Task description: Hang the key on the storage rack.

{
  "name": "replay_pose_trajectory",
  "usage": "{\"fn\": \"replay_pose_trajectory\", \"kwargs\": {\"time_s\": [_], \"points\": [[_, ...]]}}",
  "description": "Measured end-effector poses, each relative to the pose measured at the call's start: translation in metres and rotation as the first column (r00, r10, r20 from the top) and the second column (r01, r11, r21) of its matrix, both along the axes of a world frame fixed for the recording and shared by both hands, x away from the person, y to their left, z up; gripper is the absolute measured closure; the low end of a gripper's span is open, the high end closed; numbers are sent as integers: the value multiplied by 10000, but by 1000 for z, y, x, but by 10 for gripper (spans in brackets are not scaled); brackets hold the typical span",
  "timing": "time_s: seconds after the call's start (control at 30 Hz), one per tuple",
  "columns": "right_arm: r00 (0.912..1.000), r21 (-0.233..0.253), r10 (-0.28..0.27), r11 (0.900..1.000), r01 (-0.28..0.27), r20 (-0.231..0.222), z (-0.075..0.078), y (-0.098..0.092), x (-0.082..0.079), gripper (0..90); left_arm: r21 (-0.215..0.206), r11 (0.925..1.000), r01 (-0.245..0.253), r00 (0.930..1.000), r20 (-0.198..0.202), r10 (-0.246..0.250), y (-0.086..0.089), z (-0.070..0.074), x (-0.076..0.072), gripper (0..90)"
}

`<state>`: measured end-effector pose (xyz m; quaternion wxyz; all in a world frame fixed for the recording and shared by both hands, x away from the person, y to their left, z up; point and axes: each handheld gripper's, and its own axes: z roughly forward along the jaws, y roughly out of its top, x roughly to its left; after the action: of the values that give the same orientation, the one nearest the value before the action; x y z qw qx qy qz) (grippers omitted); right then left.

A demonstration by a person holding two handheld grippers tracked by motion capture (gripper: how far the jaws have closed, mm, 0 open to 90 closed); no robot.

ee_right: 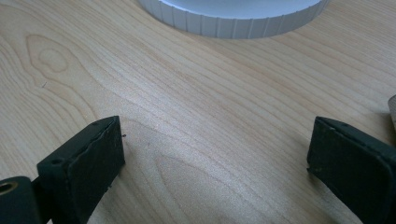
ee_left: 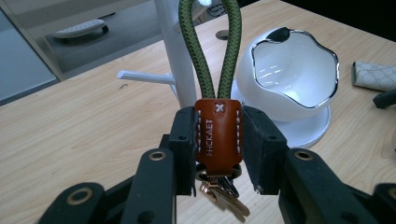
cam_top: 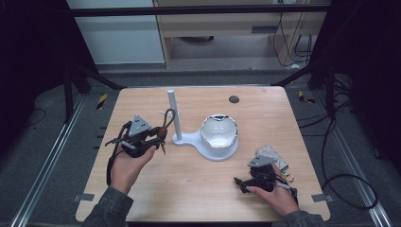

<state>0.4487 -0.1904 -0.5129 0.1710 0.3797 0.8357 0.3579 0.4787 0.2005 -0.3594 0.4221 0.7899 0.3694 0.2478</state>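
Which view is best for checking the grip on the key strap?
Left gripper view: the left tongs clamp the key strap by its brown leather tab, green cord loop up, keys below. High view shows the strap small beside the white stand. Right gripper view shows tabletop.

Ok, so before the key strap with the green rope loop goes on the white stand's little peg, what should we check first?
1. Left gripper shut on the brown leather keychain with green rope loop: ok.
2. Loop open and pointing up: ok.
3. Thin white peg on the white post stand free: ok.
4. Loop already over the peg: not ok, still apart.
5. Right gripper open and resting on the wooden table, out of the way: ok.
6. Keys hanging free below: cannot tell.
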Motion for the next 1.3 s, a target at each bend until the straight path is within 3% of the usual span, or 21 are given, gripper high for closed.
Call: {"fn": "replay_pose_trajectory", "kwargs": {"time_s": [0.53, 1.3], "points": [[10000, 60, -24, 10000, 25, -76, 0, 0, -1, 38, -28, 9988, -496, 9975, -504, 494, -7, -21, 31, 656], [10000, 49, 1, 10000, 0, -85, 0, 0, -2, 38, -267, 9974, -662, 9973, -348, 653, -14, -36, 40, 654]]}}
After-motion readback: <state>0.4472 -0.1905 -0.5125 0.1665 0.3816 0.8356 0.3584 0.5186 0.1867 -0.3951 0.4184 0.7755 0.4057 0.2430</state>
